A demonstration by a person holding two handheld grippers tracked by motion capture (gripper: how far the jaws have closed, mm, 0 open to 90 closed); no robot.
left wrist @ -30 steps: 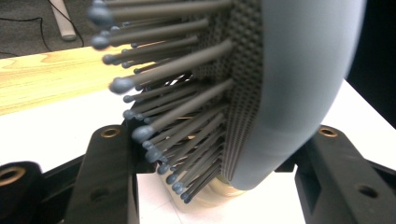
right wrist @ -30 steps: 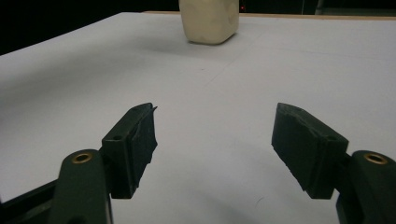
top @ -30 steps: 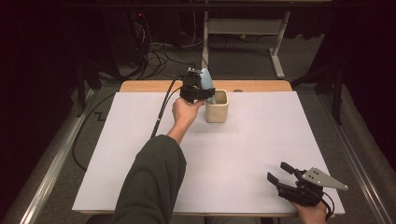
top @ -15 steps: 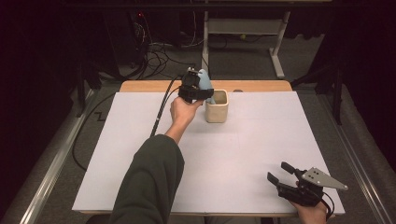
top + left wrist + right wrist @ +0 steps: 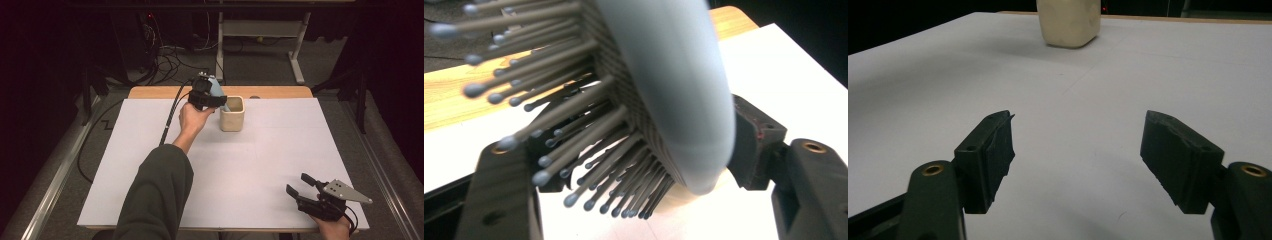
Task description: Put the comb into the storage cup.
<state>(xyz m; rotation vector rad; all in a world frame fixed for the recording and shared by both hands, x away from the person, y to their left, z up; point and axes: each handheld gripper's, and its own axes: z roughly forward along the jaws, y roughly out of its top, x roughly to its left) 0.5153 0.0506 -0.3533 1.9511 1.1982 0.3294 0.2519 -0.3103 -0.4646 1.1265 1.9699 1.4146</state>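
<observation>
There, near the table's point(image 5: 150, 150) far edge, the left gripper point(image 5: 212, 97) had just been opening, its jaws loose around a pale blue hairbrush point(image 5: 674, 90) leaning into the cream cup point(image 5: 232, 116). The right gripper point(image 5: 1078, 160) hung wide and empty by the near right corner.

L arm stretched fwd across table, sleeve to wrist | L gripper point(image 5: 216, 96) held high at far edge, jaws just been opening, brush head between them, pads look clear | R gripper point(image 5: 300, 186) low at my near R corner, jaws wide, nothing between.
</observation>
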